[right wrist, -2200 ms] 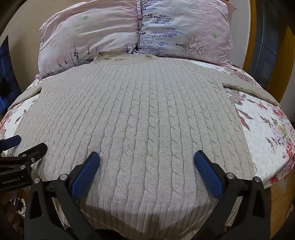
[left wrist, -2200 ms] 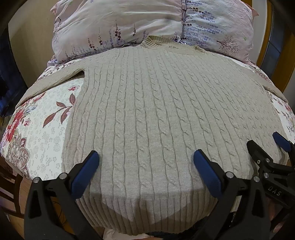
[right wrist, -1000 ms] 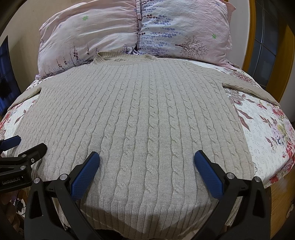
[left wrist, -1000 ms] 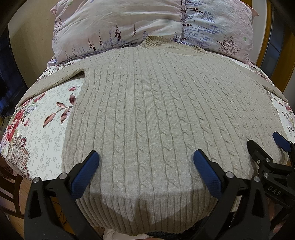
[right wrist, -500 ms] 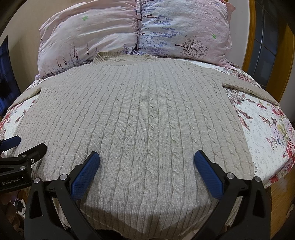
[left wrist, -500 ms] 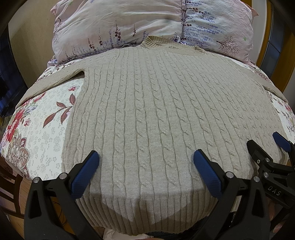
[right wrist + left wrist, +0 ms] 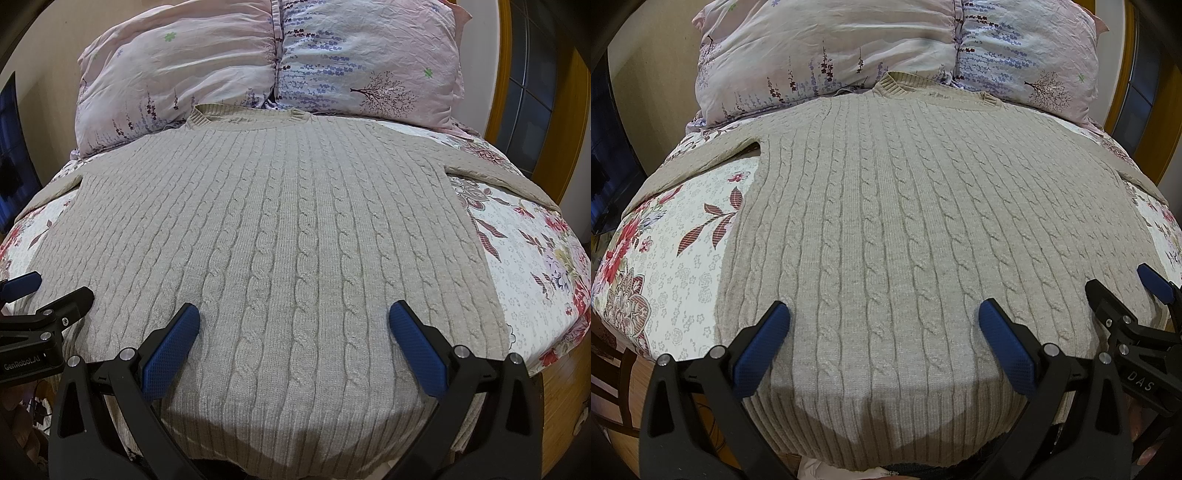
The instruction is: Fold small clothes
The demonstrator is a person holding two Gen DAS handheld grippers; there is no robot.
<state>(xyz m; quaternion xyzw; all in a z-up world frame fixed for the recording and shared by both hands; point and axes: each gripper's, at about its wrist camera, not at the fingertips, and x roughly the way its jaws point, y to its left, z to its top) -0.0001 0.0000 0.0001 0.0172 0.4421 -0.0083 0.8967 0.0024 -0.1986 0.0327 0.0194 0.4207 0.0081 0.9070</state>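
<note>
A beige cable-knit sweater (image 7: 905, 229) (image 7: 280, 236) lies spread flat on the bed, collar toward the pillows, hem at the near edge, both sleeves stretched out sideways. My left gripper (image 7: 882, 325) hovers open over the lower left part of the sweater, nothing between its blue pads. Over the lower right part my right gripper (image 7: 293, 325) is open too, holding nothing. The right gripper (image 7: 1123, 295) also shows at the right edge of the left wrist view, and the left gripper (image 7: 55, 290) at the left edge of the right wrist view.
The bed carries a floral bedspread (image 7: 672, 258) (image 7: 535, 266). Two pink and lilac pillows (image 7: 827, 51) (image 7: 362, 66) rest against the wall behind the collar. A wooden frame (image 7: 576, 122) stands at the right; floor and dark furniture (image 7: 613, 373) lie lower left.
</note>
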